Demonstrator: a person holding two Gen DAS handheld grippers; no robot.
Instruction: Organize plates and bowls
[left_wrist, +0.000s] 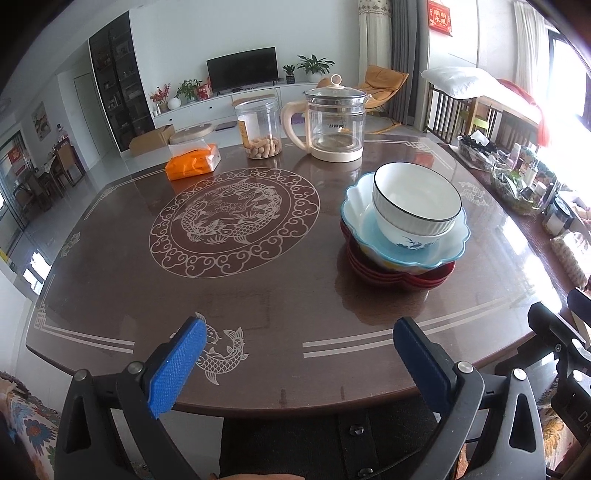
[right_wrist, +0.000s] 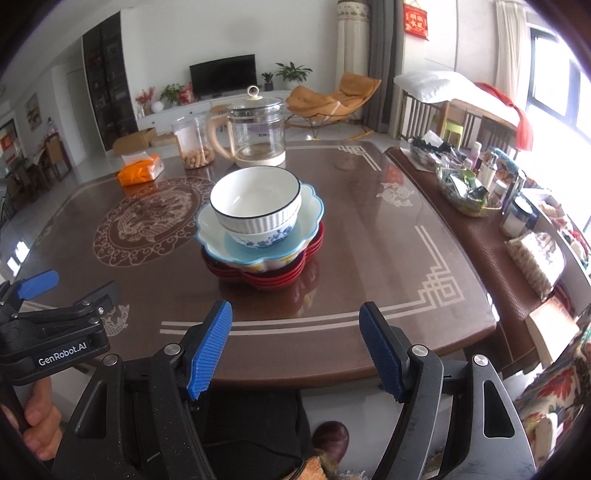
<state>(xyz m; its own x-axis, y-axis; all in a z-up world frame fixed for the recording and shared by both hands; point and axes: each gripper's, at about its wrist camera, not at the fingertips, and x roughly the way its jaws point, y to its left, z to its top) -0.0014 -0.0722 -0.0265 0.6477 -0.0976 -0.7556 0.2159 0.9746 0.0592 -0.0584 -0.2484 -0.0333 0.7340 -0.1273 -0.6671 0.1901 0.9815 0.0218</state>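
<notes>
Both grippers empty, held off the near edge of the table (right_wrist: 369, 229). Right gripper (right_wrist: 295, 350): jaws spread wide, nothing between the blue pads. Left gripper (left_wrist: 295, 362): jaws likewise spread, nothing held; in the right wrist view it shows at 9 o'clock, a hand (right_wrist: 37, 417) wrapped on its handle.

Stack sits on the table, well apart from both grippers. Right wrist view: dead ahead, 12 o'clock of the jaws. Left wrist view: off toward 1 o'clock.

Stack order, top down:
- ribbed white bowl (right_wrist: 256, 201), dark rim, tilted slightly
- blue-flowered bowl (right_wrist: 264, 236), nested under it
- scalloped pale-blue dish (right_wrist: 314, 206)
- red lobed plates (right_wrist: 266, 278), several, at the base

Handling judgement: all looks like glazed ceramic or similar. Stiff, slick, chips or shatters if dropped or knocked. Top bowl likely light on its own; whole stack heavy and liable to slide layer on layer. Glossy tabletop gives little friction.

Where to grip: top bowl at its rim, one pad inside and one outside the wall, near side at 6 o'clock. Ribbing outside should help the pad bite. Lift straight up so the nested bowl below does not drag along.

Behind the stack at 12 o'clock: glass kettle (right_wrist: 258, 127), clear jar (right_wrist: 194, 144). Orange tissue pack (right_wrist: 140, 168) at 10 o'clock. Keep clear.
</notes>
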